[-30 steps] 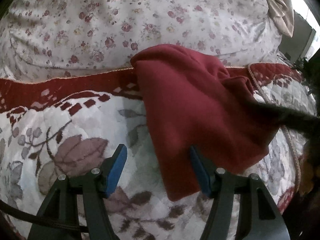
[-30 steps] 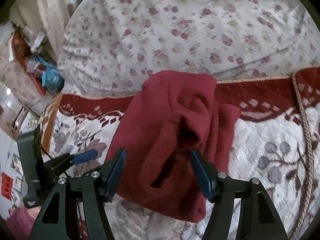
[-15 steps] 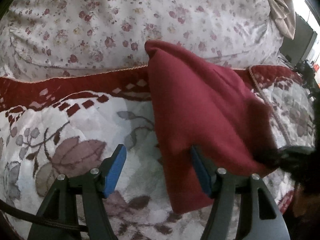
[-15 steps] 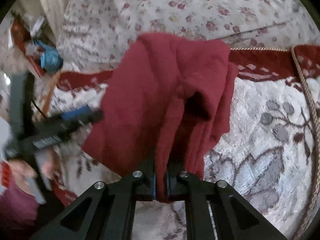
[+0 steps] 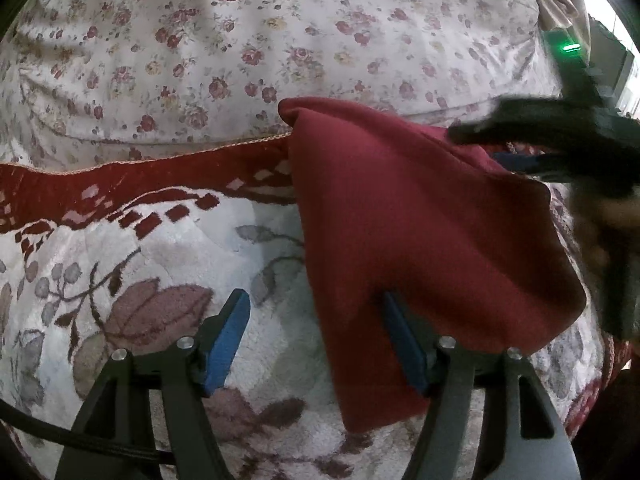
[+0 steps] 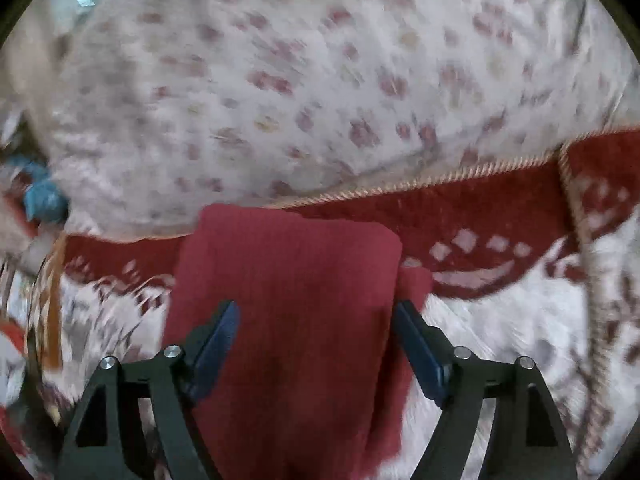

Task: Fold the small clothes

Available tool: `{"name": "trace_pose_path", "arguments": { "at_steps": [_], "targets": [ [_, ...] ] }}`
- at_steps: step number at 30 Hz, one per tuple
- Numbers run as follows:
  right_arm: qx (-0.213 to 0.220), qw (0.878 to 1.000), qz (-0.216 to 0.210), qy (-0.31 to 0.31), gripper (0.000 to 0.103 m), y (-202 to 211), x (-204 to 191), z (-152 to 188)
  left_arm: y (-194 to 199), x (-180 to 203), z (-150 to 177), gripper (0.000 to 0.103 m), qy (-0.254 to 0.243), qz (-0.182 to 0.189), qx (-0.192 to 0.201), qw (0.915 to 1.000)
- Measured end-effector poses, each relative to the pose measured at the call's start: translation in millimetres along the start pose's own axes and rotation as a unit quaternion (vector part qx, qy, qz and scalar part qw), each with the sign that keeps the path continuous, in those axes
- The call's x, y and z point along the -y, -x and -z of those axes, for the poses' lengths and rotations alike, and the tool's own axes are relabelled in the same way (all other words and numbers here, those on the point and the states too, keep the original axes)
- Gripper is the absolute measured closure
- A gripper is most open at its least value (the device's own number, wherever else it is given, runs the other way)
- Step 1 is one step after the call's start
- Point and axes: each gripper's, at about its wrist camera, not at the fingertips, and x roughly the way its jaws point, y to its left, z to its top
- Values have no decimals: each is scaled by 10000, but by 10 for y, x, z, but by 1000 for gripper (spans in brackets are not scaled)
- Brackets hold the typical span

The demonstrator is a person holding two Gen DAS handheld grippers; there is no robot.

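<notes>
A dark red knit garment [image 5: 420, 220] lies folded on the plush leaf-patterned blanket [image 5: 160, 260]. My left gripper [image 5: 314, 300] hovers low over its left edge. Its jaws are opening, and the cloth's edge lies across the right fingertip with nothing pinched. The right gripper [image 5: 520, 148] shows as a dark blur over the garment's far right corner. In the right wrist view the garment [image 6: 288, 280] lies flat between the blue pads [image 6: 216, 340] of my right gripper [image 6: 316, 308]. Those jaws are opening and the pads do not press on the cloth.
A floral bedsheet [image 5: 240, 40] rises behind the blanket's dark red border [image 5: 120, 184]. A twisted cord trim [image 6: 580, 240] runs along the blanket's right side. Blue and mixed clutter [image 6: 40, 196] sits off the bed's left edge, and the right wrist view is motion-blurred.
Half a second ago my right gripper was shut on a fold of the garment; it has since let go and opened wide. The garment now lies flatter. The left gripper stayed put.
</notes>
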Motion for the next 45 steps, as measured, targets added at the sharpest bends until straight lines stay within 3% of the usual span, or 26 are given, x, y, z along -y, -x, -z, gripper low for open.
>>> {"name": "trace_pose_path", "arguments": {
  "at_steps": [1, 2, 4, 7, 10, 14, 15, 18, 23, 25, 28, 30, 31, 35, 39, 42, 45],
  "targets": [
    [-128, 9998, 4, -179, 59, -142, 77, -37, 0, -7, 0, 32, -7, 1, -1, 10000],
    [-198, 9994, -21, -278, 69, -215, 140, -39, 2, -19, -2, 31, -1, 15, -14, 10000],
    [2, 9997, -130, -221, 82, -169, 199, 4, -2, -28, -6, 29, 47, 59, -48, 10000],
    [296, 9987, 343, 244, 86, -43, 224, 159, -40, -35, -18, 23, 107, 81, -72, 9999],
    [180, 9979, 556, 283, 87, -176, 288, 211, -94, -43, -16, 21, 199, 86, -107, 9997],
    [310, 9974, 599, 268, 85, 35, 192, 161, -69, -60, -9, 21, 185, 39, -84, 9998],
    [334, 9973, 595, 253, 79, 76, 145, 151, -67, -60, -9, 21, 181, 33, -81, 9998],
    [546, 9967, 528, 296, 20, 342, 22, 214, -65, -54, -5, 21, 155, 8, -66, 9999],
    [750, 9917, 206, 1020, 25, 564, -377, 425, -55, -56, -1, 21, 137, -8, -51, 9999],
    [730, 9898, 322, 1181, 46, 519, -463, 513, -55, -52, 1, 21, 131, -14, -48, 9999],
    [511, 9870, 535, 1430, 69, 373, -490, 657, -50, -53, 6, 21, 115, -22, -47, 9999],
    [432, 9826, 898, 1567, 74, 256, -428, 730, -51, -51, 6, 21, 113, -5, -48, 9999],
    [424, 9814, 1038, 1561, 74, 197, -366, 779, -52, -50, 6, 20, 109, 4, -51, 9999],
    [435, 9844, 927, 1434, 74, 189, -218, 860, -53, -41, 9, 20, 77, -35, -36, 10000],
    [371, 9856, 821, 1429, 72, 338, -332, 790, -53, -44, 9, 20, 102, -55, -34, 9999],
    [582, 9860, 622, 1431, 68, 440, -480, 648, -59, -47, 9, 20, 108, -53, -35, 9999],
    [606, 9849, 573, 1517, 65, 352, -644, 503, -61, -50, 11, 19, 107, -50, -36, 9999]
  ]
}}
